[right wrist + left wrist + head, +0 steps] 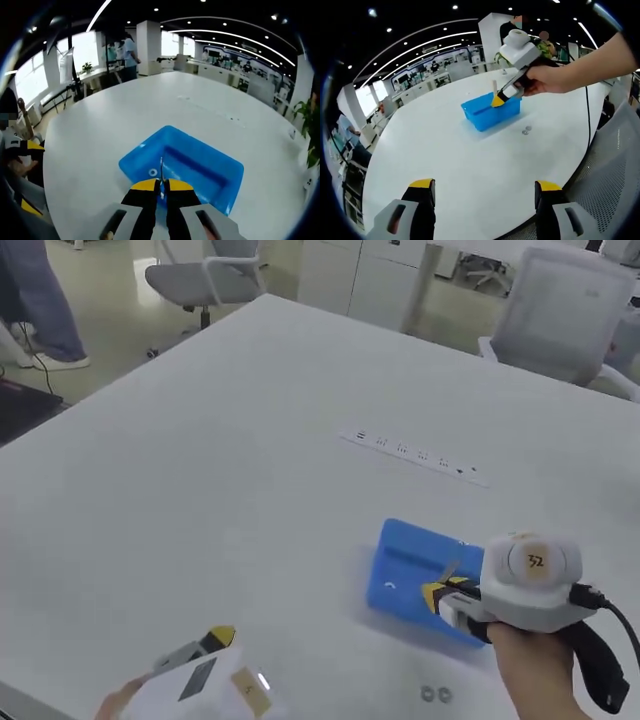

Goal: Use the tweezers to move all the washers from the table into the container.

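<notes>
Inside the blue container [210, 175], one washer [152, 172] lies beside the tweezers [161, 167], which my right gripper [162, 186] clamps between narrow jaws. Two more washers [435, 695] rest on the table [200, 490] near the container's near side. My left gripper [485, 185] hovers near left, jaws wide.

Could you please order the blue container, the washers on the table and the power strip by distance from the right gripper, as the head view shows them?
From the right gripper:
1. blue container, directly beneath its tips.
2. washers, on the table, on the person's side.
3. power strip, farther across the table.
</notes>
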Action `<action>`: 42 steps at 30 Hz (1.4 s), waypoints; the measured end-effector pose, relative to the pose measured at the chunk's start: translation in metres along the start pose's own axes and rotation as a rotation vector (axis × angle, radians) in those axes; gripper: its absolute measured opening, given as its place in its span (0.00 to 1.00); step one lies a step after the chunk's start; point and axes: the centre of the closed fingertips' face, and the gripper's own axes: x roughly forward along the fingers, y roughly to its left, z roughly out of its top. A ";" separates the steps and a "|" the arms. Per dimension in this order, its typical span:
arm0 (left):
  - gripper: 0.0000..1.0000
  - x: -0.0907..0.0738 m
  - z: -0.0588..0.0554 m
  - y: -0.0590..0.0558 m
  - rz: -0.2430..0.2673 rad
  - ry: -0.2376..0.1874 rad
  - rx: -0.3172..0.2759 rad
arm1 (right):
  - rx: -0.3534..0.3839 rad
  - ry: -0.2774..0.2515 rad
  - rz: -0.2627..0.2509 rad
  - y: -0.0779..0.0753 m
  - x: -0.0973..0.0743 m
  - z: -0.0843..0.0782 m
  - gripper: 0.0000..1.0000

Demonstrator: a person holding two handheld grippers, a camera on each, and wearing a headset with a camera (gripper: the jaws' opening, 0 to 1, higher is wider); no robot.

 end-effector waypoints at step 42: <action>0.82 -0.001 0.003 0.000 0.002 -0.023 0.018 | 0.071 -0.187 0.001 0.002 -0.079 0.031 0.03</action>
